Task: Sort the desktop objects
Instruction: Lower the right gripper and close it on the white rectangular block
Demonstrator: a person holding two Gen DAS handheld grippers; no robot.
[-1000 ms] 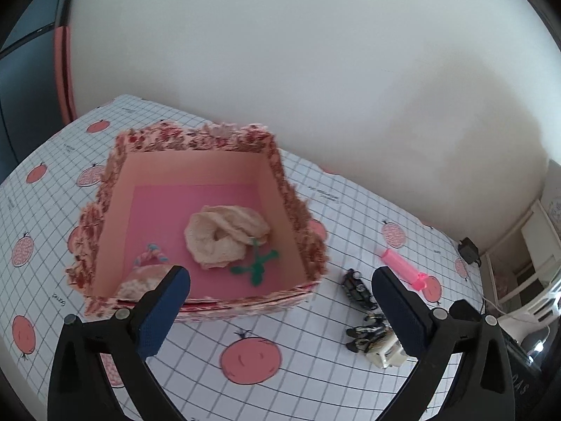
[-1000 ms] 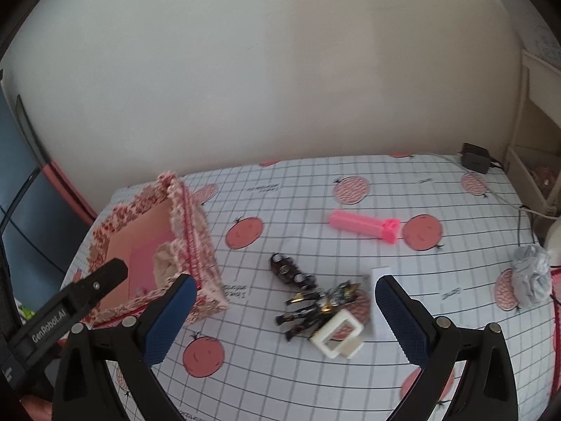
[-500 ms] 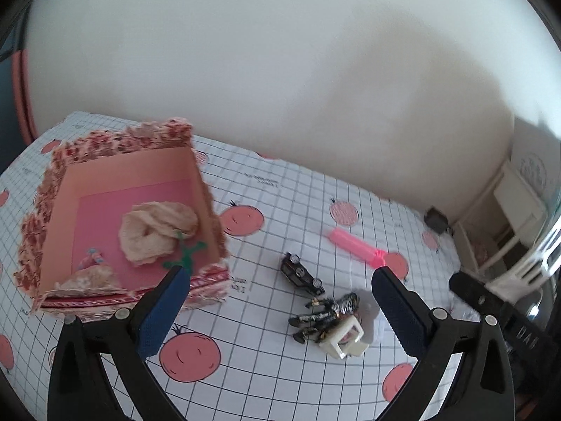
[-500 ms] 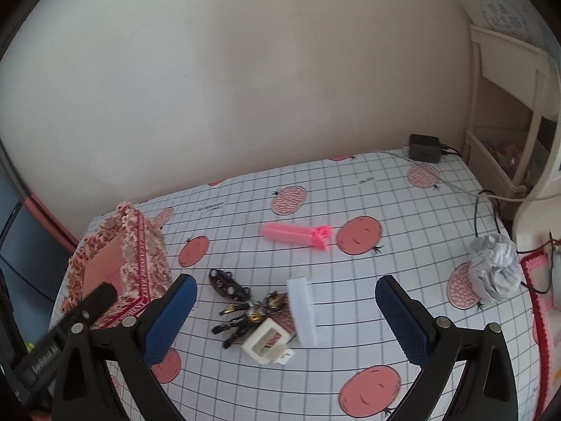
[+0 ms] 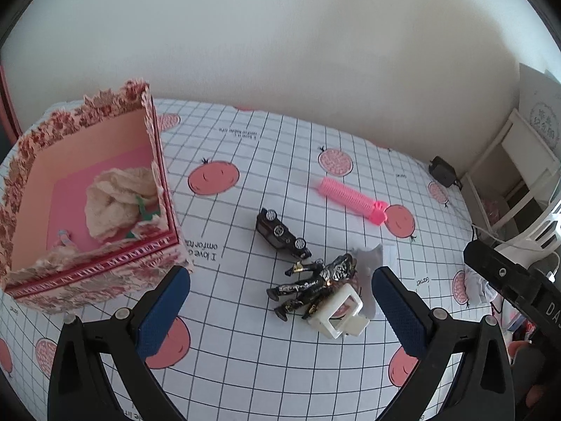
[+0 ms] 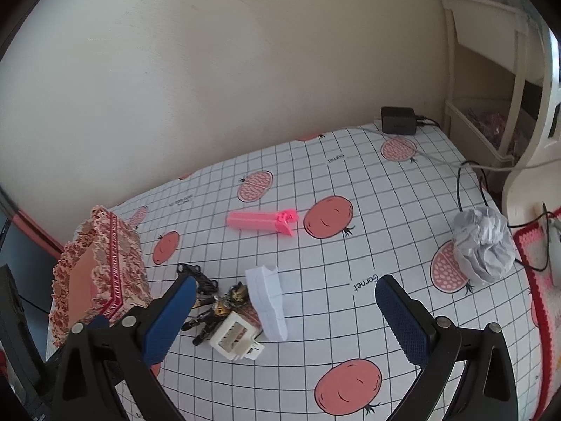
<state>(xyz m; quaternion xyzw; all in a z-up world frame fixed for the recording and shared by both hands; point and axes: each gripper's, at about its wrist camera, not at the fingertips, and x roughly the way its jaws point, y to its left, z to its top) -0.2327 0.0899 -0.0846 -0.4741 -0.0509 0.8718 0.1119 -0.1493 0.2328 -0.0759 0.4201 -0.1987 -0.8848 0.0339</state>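
On my left sits the floral cardboard box holding cream knitwear; then glossy toy car, jointed figure, ribbed pink roller, crumpled paper on the gridded, tomato-print tablecloth. My left gripper and right gripper both gape wide, empty.

The tablecloth is white with a black grid, salmon-red tomato prints and small black lettering. The box has a red-and-cream floral outside with a red lettered band, a peach and pink inside, and holds a cream knitted piece with a green bit. A black toy car, a black, silver and gold figure, a bright pink comb, a white plastic piece, a white card and a grey-white crumpled paper ball lie there; both grippers are black with blue pads.
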